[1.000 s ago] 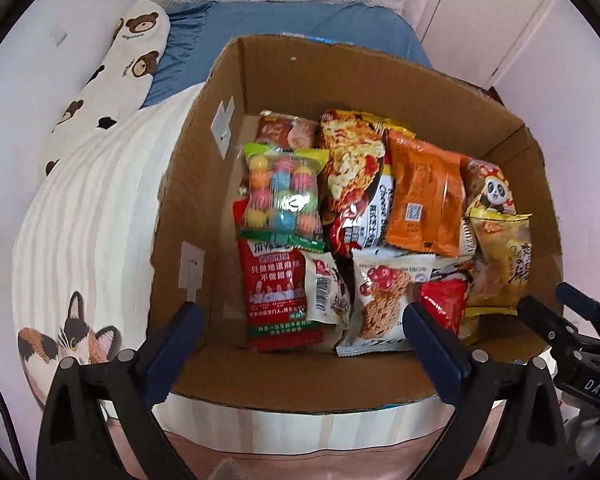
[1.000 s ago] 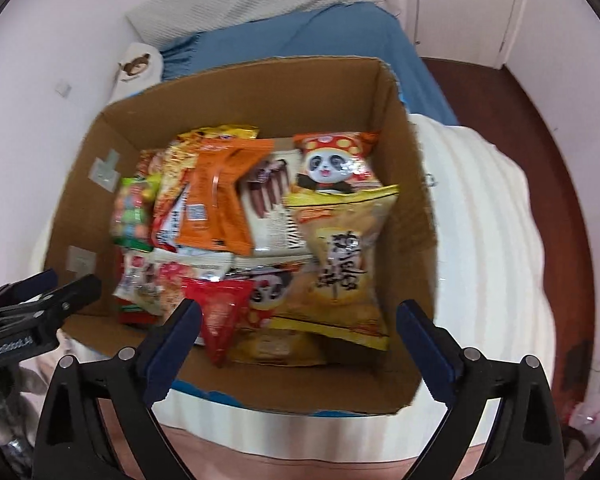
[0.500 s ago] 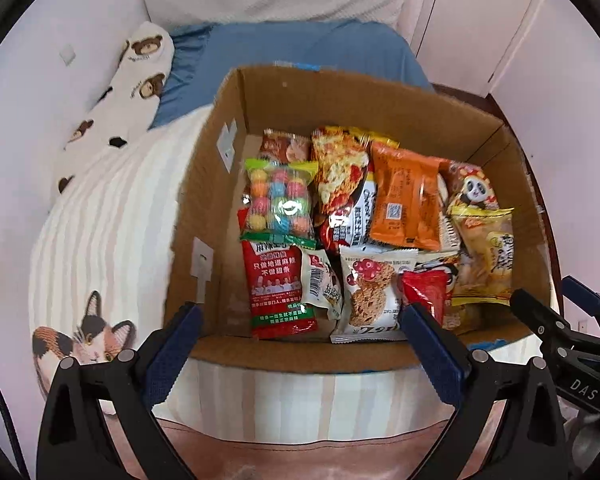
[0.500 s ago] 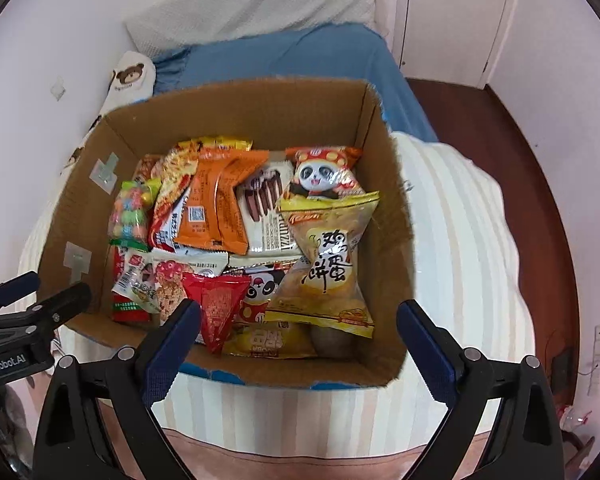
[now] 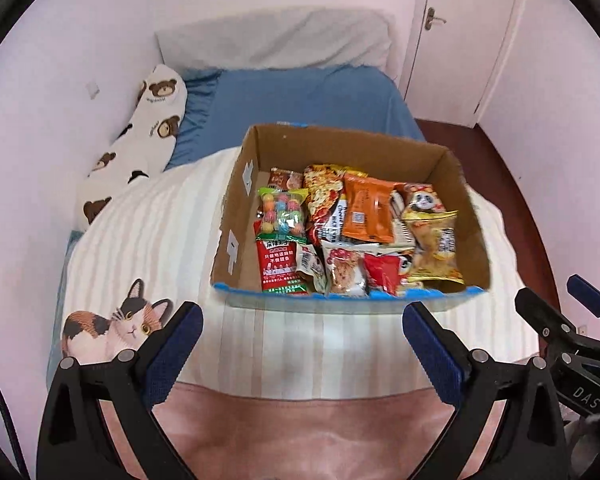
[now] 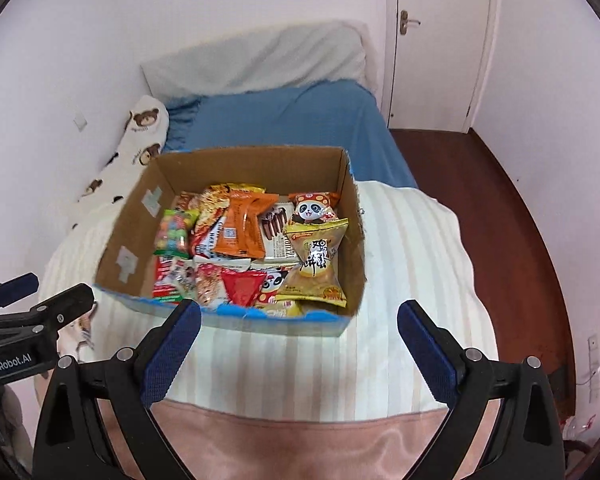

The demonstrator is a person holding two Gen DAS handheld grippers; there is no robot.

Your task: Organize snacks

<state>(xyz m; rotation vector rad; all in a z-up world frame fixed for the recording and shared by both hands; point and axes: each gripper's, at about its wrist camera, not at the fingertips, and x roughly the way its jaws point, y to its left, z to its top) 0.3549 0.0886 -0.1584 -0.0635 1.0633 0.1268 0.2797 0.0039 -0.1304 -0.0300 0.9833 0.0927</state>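
Note:
An open cardboard box (image 5: 236, 216) (image 6: 352, 216) sits on the striped bed cover, packed with several snack packets: a candy-ball bag (image 5: 282, 216), an orange packet (image 5: 366, 210) (image 6: 242, 226), a yellow packet (image 5: 436, 246) (image 6: 316, 264), a panda packet (image 6: 312, 208) and a red packet (image 5: 278, 266). My left gripper (image 5: 302, 344) is open and empty, near side of the box and well back from it. My right gripper (image 6: 298, 342) is open and empty, also back from the box front.
The bed has a striped cover with a cat print (image 5: 112, 326), a blue sheet (image 5: 300, 100), a bear-print pillow (image 5: 140, 140) along the left wall and a grey pillow (image 6: 260, 60). A white door (image 6: 436, 40) and brown floor (image 6: 480, 200) lie to the right.
Both grippers have pulled back and up from the box; it looks smaller and farther now. Both stay open and empty. The snacks have not moved.

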